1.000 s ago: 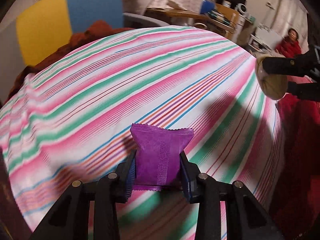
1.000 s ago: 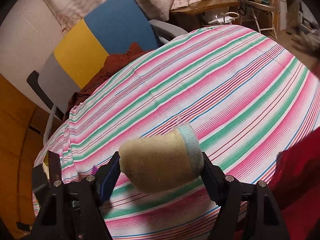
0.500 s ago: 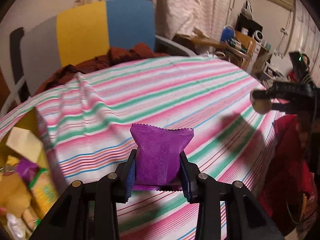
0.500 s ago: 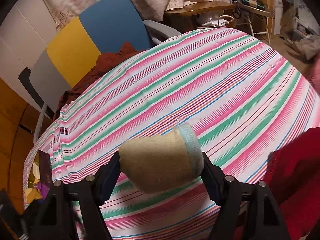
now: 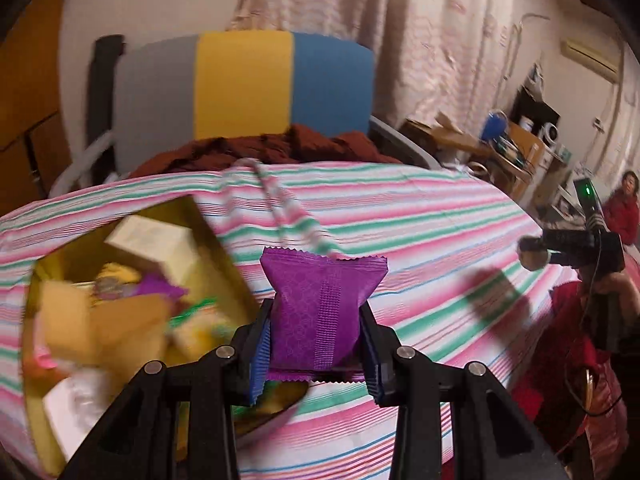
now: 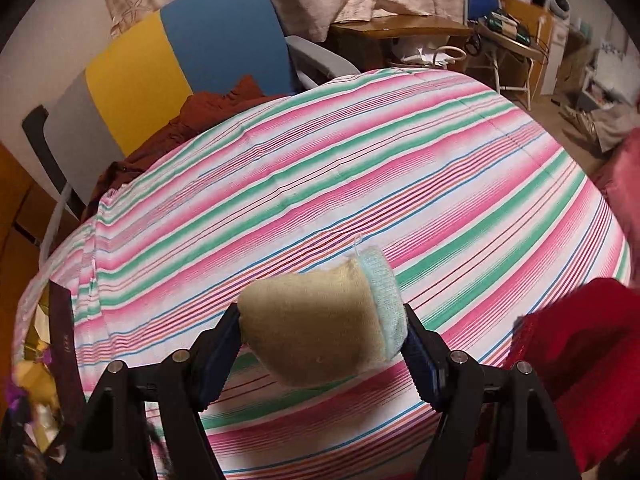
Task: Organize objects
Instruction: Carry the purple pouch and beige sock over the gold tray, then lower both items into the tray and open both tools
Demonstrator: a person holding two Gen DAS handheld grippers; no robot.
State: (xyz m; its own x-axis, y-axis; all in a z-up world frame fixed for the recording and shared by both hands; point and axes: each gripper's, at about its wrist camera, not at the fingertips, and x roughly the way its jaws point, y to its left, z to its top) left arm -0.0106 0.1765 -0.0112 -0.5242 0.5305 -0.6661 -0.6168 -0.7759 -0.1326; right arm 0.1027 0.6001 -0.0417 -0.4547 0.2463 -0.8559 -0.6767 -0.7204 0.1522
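Right, filling most of both views is the table (image 6: 360,184), draped in a striped cloth of pink, green and white, with a chair (image 5: 244,88) behind it at the upper left of the frame, its back panelled grey, yellow and blue, and a rust-brown garment (image 5: 280,148) heaped on its seat. At the lower left of the left wrist view sits a yellow box (image 5: 216,240), open and crammed with packets and cartons, all blurred. Over on the right edge of that view a person's red sleeve (image 5: 568,320) shows beside the right gripper (image 5: 536,254). Closer in, the left gripper (image 5: 316,344) has its fingers (image 5: 260,352) pinching a purple snack packet (image 5: 320,304) upright at centre frame, just right of the box and above the cloth. In the right wrist view, the right gripper's fingers (image 6: 218,344) squeeze a beige sock (image 6: 316,328) with a pale blue cuff, held sideways at lower centre above the stripes, cuff to the right.
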